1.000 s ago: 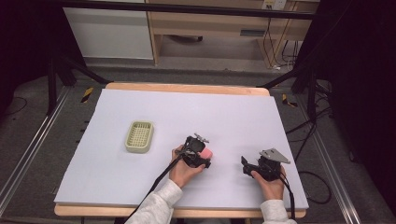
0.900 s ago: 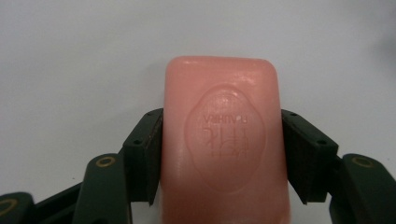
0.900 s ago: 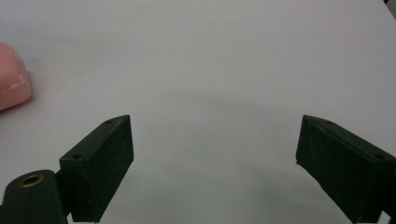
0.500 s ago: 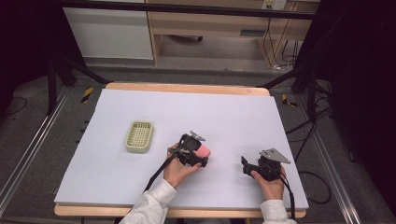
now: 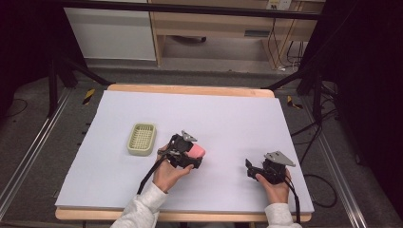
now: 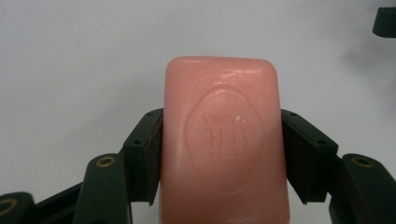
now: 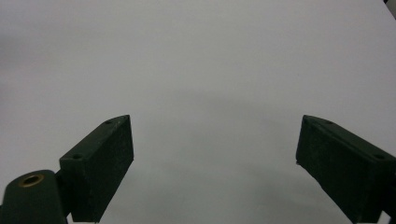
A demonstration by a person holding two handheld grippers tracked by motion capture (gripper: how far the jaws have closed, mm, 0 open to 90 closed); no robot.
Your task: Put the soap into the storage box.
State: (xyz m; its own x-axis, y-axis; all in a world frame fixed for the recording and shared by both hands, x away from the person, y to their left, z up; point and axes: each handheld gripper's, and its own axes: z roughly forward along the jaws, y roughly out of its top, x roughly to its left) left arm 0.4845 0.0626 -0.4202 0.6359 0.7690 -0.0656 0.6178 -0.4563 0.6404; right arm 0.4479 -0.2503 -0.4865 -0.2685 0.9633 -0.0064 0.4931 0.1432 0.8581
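A pink bar of soap [image 6: 223, 140] with an embossed stamp sits between the jaws of my left gripper [image 6: 222, 154], which is shut on its two long sides. In the high view the left gripper [image 5: 194, 156] holds the soap [image 5: 196, 151] just above the white table sheet, a little right of a pale green soap dish [image 5: 141, 139]. My right gripper [image 5: 249, 167] rests near the front right of the table. Its jaws stand wide open in the right gripper view [image 7: 212, 163] with only bare sheet between them.
The white sheet [image 5: 228, 114] covers most of the wooden table. The soap dish has a slotted floor and nothing in it. Dark stands and cables flank the table on both sides, and a cabinet stands behind it.
My left hand has carried the soap leftward and upward, closer to the soap dish. The right gripper has stayed where it was.
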